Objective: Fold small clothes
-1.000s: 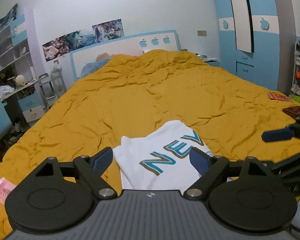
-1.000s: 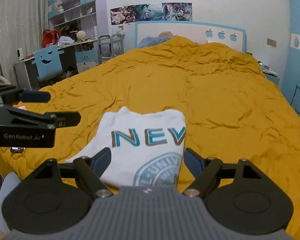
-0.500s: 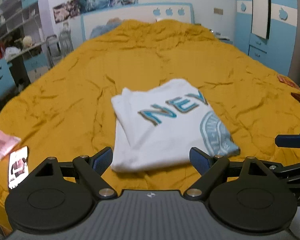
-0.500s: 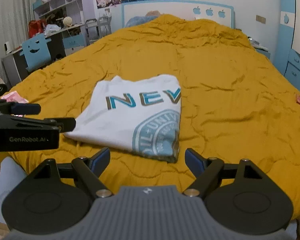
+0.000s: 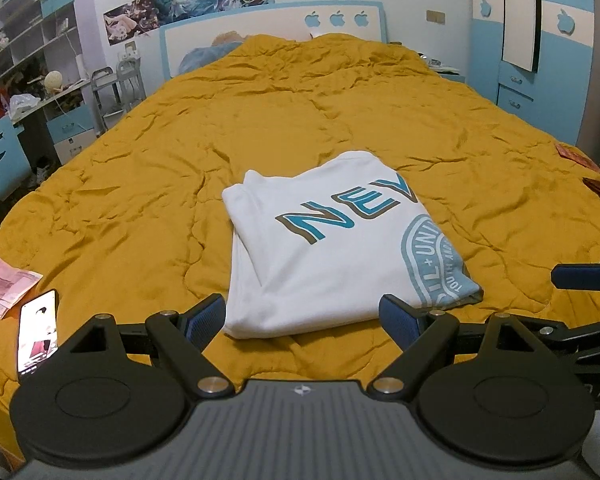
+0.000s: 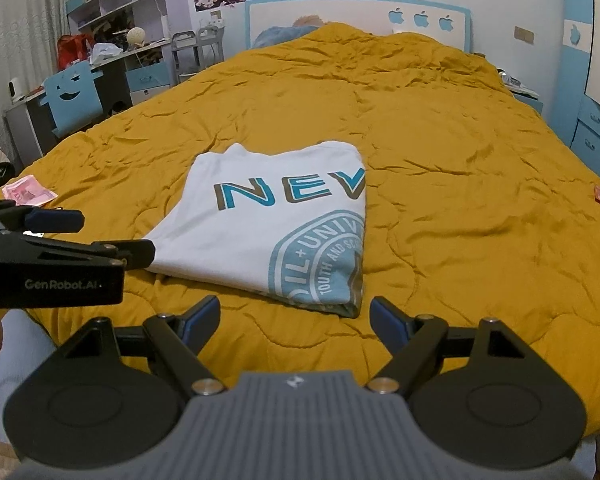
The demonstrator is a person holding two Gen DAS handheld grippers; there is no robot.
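Note:
A white T-shirt (image 5: 324, 248) with blue "NEV" lettering and a round blue print lies folded into a flat rectangle on the mustard-yellow bed cover (image 5: 340, 120). It also shows in the right wrist view (image 6: 276, 220). My left gripper (image 5: 302, 322) is open and empty, just short of the shirt's near edge. My right gripper (image 6: 294, 316) is open and empty, just short of the shirt's near right corner. The left gripper also shows from the side at the left of the right wrist view (image 6: 80, 236).
Pink banknotes (image 5: 4, 284) and a phone (image 5: 38, 330) lie on the cover at the near left. Small red and dark packets (image 5: 576, 158) lie at the right edge. A desk and shelves (image 5: 28, 92) stand left, a blue wardrobe (image 5: 540, 40) right.
Both grippers have pulled back and risen from the shirt; the whole folded shirt now shows in front of them. The shirt has not moved.

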